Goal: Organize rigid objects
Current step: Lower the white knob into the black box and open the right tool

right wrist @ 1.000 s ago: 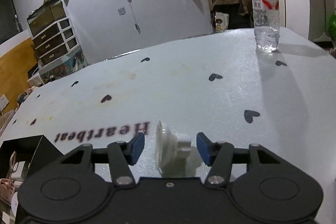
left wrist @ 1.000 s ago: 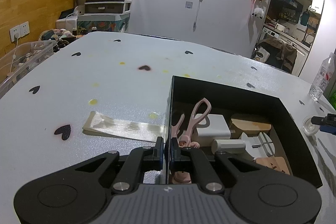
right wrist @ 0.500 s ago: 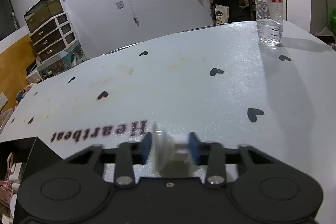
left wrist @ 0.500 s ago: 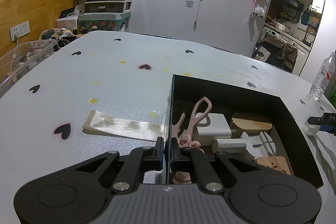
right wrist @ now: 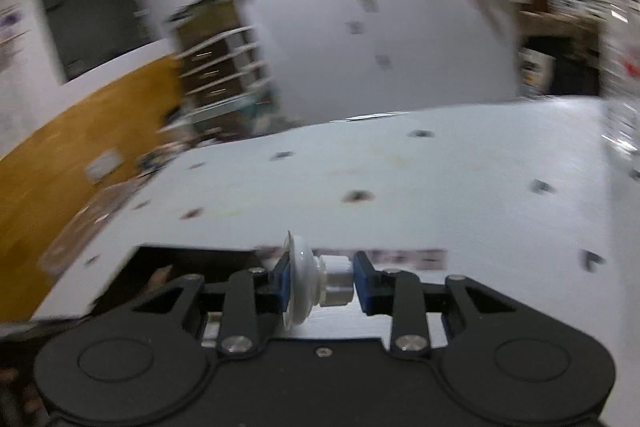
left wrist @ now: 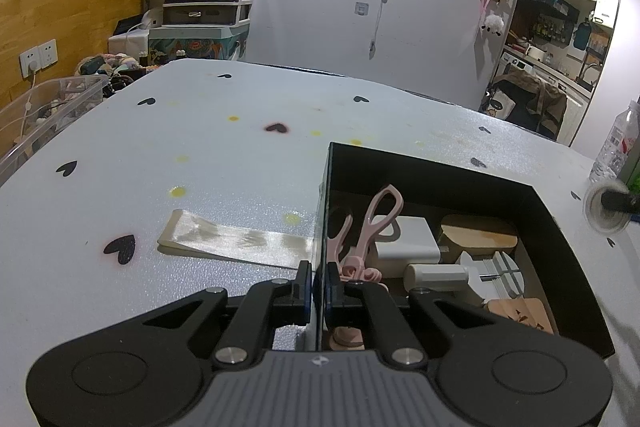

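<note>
- Presently, the left gripper [left wrist: 317, 291] has its two fingers pressed together on the near left wall of the black rectangular open-topped box [left wrist: 560, 227], one finger outside the wall and one inside.
- The box stands on the white tabletop printed with small black hearts [left wrist: 200, 155].
- Inside the box lie a pair of pink plastic scissors [left wrist: 376, 223], a white rectangular charger block [left wrist: 412, 239], a tan wooden block [left wrist: 476, 235], a white cylindrical tube [left wrist: 436, 277] and a white round slotted piece [left wrist: 502, 273]; these sit close together, several touching.
- A pale cream glossy strip [left wrist: 236, 239] lies flat on the tabletop just beside the box's left wall.
- The right gripper [right wrist: 320, 279] is clamped on a small white round suction cup with a short knob [right wrist: 308, 279]; one blue pad bears on the disc side, the other on the knob end.
- In the right wrist view the cup is held above the tabletop [right wrist: 460, 187], near the box's far corner [right wrist: 192, 259]; this view is motion-blurred.
- In the left wrist view the same cup [left wrist: 600, 205] appears at the far right edge, beyond the box's right wall, apart from the box.
- A clear plastic water bottle [left wrist: 618, 143] stands upright on the tabletop beyond the cup.
</note>
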A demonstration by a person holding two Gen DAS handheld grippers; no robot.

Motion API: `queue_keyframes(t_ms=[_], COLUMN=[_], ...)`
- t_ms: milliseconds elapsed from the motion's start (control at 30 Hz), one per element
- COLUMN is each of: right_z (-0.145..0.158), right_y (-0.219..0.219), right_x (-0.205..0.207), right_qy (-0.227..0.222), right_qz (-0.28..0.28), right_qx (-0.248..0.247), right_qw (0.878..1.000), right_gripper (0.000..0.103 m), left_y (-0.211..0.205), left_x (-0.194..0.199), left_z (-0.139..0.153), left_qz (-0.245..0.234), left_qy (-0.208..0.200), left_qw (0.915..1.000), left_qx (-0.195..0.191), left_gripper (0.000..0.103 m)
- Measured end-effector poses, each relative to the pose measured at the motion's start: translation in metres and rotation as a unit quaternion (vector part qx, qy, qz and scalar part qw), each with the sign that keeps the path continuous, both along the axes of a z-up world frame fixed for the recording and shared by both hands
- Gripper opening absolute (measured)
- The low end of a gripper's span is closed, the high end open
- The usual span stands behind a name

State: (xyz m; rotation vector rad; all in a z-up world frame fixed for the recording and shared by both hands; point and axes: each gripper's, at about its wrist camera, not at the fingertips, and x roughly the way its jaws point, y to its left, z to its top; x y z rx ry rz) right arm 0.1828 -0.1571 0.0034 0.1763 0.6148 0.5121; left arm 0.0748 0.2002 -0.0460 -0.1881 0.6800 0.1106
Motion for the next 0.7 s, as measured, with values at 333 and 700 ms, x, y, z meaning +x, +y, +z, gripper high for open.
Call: queue_keyframes(t_ms=[333,700], right_z=[0.006,-0.015], right_y=[0.089,0.135], right_x=[-0.028,-0.025], right_qy=[0.017,0.072], right_qz=[0.218,0.295], right_qx=[-0.079,-0.143], right_qw=[0.973,0.942], right_gripper=[0.032,0.032], left_y=[0.0,0.0], left_x=[-0.001,-0.001], left_z=[0.001,0.001], left_qz=[0.0,0.0], left_qy=[-0.001,-0.001], left_qw=[1.0,1.0], left_qx=[-0.001,-0.001], left_gripper=[0.006,0.006])
